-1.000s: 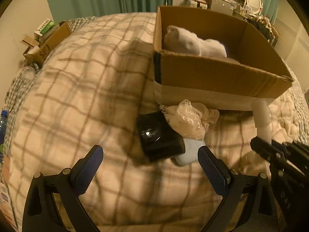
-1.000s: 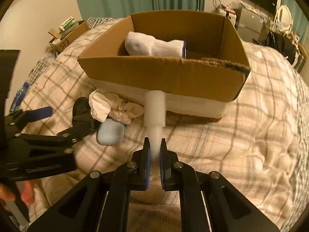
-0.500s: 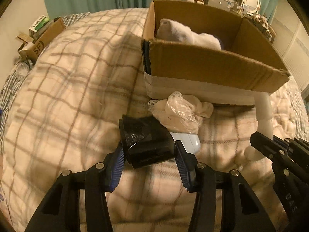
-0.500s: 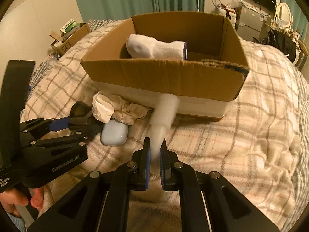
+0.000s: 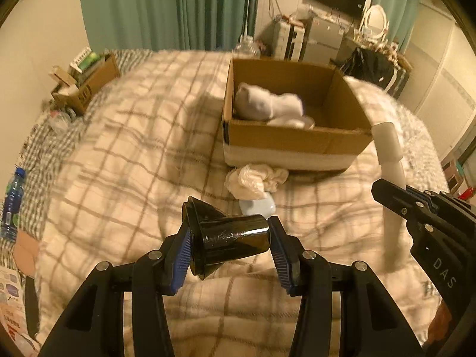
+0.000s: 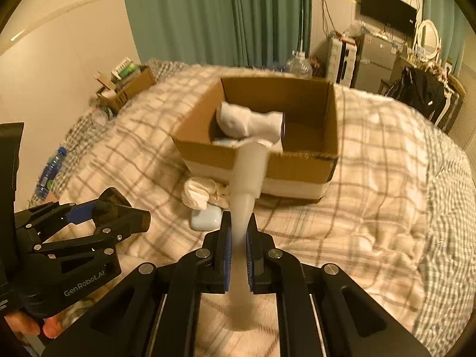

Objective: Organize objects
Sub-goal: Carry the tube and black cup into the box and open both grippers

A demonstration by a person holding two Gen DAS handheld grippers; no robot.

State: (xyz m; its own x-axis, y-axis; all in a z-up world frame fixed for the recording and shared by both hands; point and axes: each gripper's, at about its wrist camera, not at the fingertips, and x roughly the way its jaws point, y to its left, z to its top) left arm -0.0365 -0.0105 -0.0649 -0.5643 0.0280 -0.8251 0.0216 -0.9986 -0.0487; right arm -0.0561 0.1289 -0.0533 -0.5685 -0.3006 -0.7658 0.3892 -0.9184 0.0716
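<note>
The left tool (image 5: pixel 229 242) is squeezing a shiny black cup-shaped thing (image 5: pixel 229 238) between its blue ridged pads. The black thing is smooth and round, with a wide flared end, and it is lying on its side up off the bed (image 5: pixel 119 154). The right tool (image 6: pixel 238 238) is pinching a white plastic bottle (image 6: pixel 248 172) by its thin neck. The bottle is getting fatter toward the far end and is pointing at the cardboard box (image 6: pixel 297 166). It is looking blurry.

The box is sitting on the bed, open on top, with brown walls and a white band low on the side. White socks (image 5: pixel 267 107) are lying soft and lumpy inside it. Just in front of the box, a crumpled cream cloth (image 5: pixel 255 178) is resting on the bed. A small, smooth, pale blue case (image 5: pixel 258 206) is touching the cloth on the near side.

The bed cover is fluffy with a gray check pattern. Green curtains (image 5: pixel 178 9) are hanging behind the bed. Another small brown box (image 5: pixel 86 86) full of stuff is sitting at the far left of the bed. A water bottle with a blue cap (image 5: pixel 12 202) is lying at the left edge. A dark TV (image 6: pixel 386 9) is hanging on the far wall.
</note>
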